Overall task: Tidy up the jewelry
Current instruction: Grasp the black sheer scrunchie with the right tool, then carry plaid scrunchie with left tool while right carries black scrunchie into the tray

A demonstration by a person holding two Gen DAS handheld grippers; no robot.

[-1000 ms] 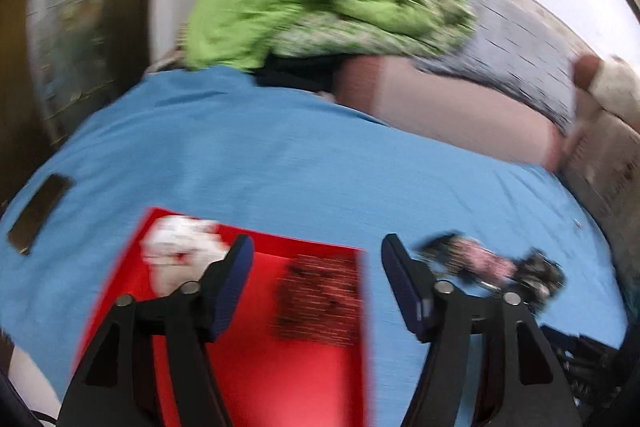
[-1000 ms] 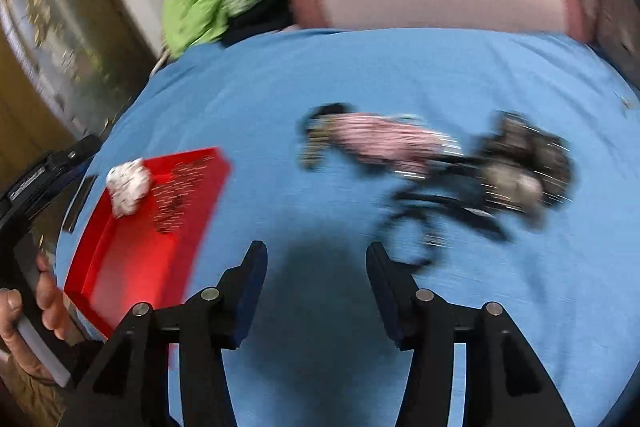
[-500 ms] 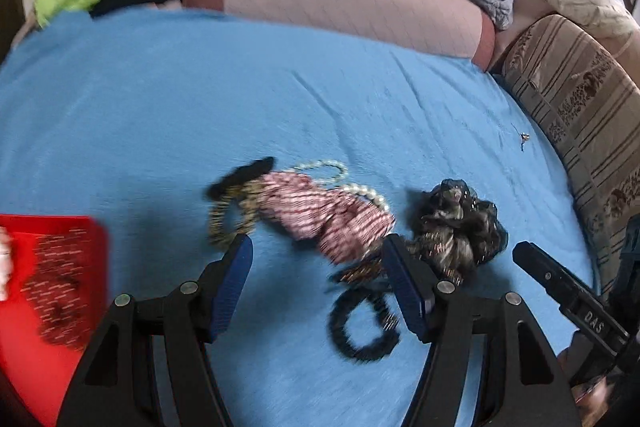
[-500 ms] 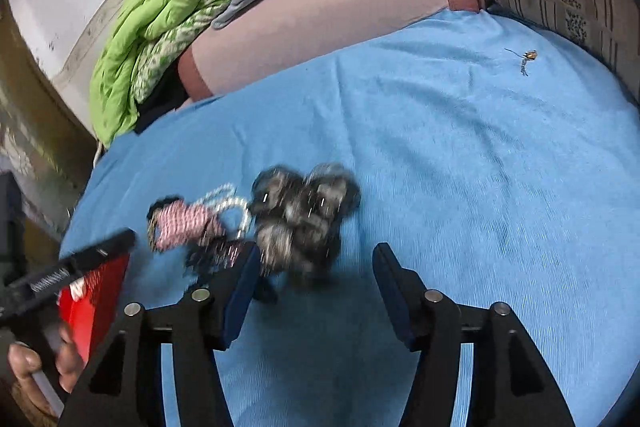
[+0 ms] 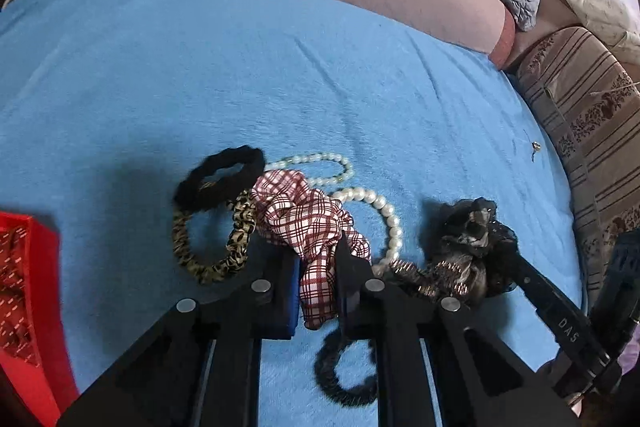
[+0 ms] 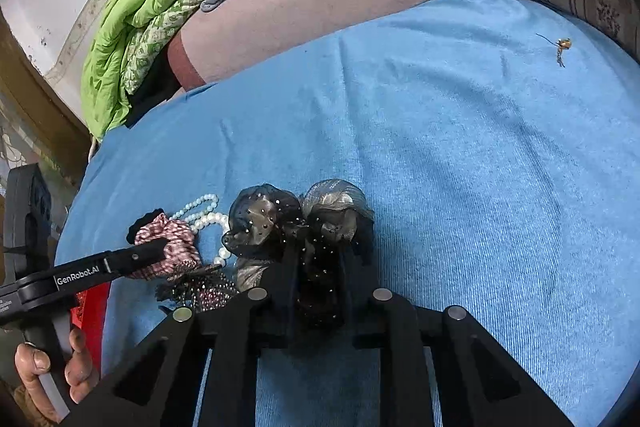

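Pickup step: left gripper [image 5: 318,281] has just closed, pinching plaid scrunchie [image 5: 308,223], right gripper [image 6: 318,291] has just closed, clamping black tulle scrunchie [image 6: 296,227]; next lift both clear, carry to red tray [image 5: 24,291].

red tray [image 5: 24,307]: cut off by left edge, contents blurred | black hair tie [image 5: 344,375]: part hidden behind left gripper [image 5: 318,279] | checked scrunchie [image 5: 308,223]: lower end hidden between gripper fingers | small trinket [image 6: 562,47] on bed: too small to tell
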